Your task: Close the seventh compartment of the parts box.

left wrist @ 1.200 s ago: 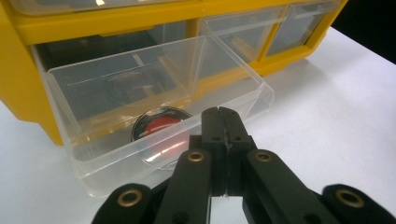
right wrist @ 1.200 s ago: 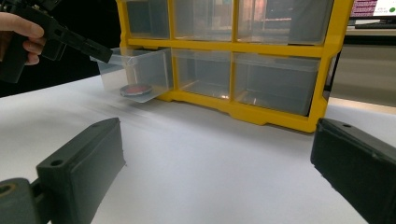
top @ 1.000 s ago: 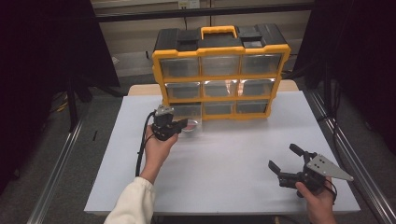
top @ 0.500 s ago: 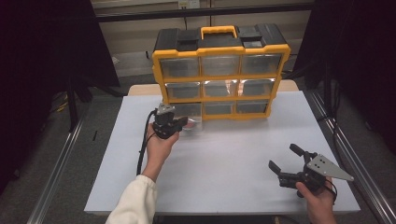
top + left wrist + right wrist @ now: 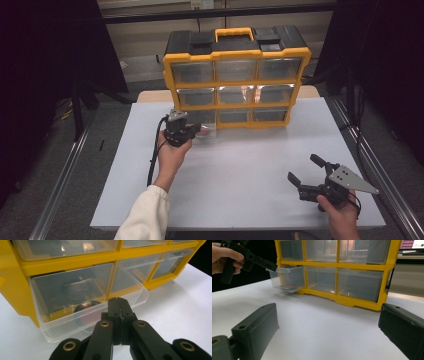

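Observation:
A yellow organiser (image 5: 235, 52) with clear drawers stands at the back of the white table (image 5: 240, 170). Its bottom-left drawer (image 5: 75, 297) is pulled part way out, and a round dark disc with a reddish face (image 5: 86, 308) lies inside. My left gripper (image 5: 118, 300) is shut, its tips pinching the front rim of that drawer. In the high view my left gripper (image 5: 197, 132) is at the drawer, held by a hand in a cream sleeve. My right gripper (image 5: 305, 169) rests open near the front right of the table, nothing between its jaws (image 5: 329, 327).
The other drawers (image 5: 235, 95) of the organiser are pushed in. Metal rails (image 5: 380, 170) run along both sides of the table, with dark floor beyond. A black cable (image 5: 155, 150) trails from the left gripper along the forearm.

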The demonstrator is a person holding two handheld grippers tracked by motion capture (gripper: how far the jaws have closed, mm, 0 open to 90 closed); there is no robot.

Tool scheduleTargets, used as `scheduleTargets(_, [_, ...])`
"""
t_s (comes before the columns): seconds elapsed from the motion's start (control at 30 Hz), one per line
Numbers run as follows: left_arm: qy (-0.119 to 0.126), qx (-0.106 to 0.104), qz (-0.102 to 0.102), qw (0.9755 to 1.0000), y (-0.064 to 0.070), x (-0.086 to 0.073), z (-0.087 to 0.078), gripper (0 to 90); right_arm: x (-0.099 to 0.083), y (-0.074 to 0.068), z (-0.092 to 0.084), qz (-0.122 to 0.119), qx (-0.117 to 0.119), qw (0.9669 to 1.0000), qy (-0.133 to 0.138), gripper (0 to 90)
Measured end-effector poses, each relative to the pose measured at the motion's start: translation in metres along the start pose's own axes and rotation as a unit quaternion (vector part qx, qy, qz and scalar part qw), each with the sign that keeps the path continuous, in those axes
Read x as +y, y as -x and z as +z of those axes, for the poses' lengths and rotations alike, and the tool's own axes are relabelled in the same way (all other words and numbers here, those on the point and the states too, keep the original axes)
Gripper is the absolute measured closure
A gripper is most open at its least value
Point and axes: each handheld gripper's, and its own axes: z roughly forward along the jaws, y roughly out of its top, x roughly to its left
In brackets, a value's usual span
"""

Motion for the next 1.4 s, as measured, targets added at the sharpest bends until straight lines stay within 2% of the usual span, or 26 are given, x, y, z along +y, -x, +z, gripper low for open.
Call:
scheduleTargets(0.47, [0.002,0.013,-0.003,0.9999,0.000,0.003,0.005,90.0,0.000,0.000,0.000,0.000,-0.001,1.0000,-0.001,2.0])
scheduleTargets(0.53, [0.007,0.010,-0.010,0.9999,0.000,0.003,0.006,90.0,0.000,0.000,-0.001,0.000,-0.001,1.0000,-0.001,2.0])
scheduleTargets(0.57, [0.005,0.011,-0.006,0.9999,0.000,0.003,0.006,90.0,0.000,0.000,-0.001,0.000,-0.001,1.0000,-0.002,2.0])
scheduleTargets(1.4, [0.009,0.027,-0.007,0.9996,0.000,0.005,0.013,90.0,0.000,0.000,-0.001,-0.001,0.001,1.0000,0.000,2.0])
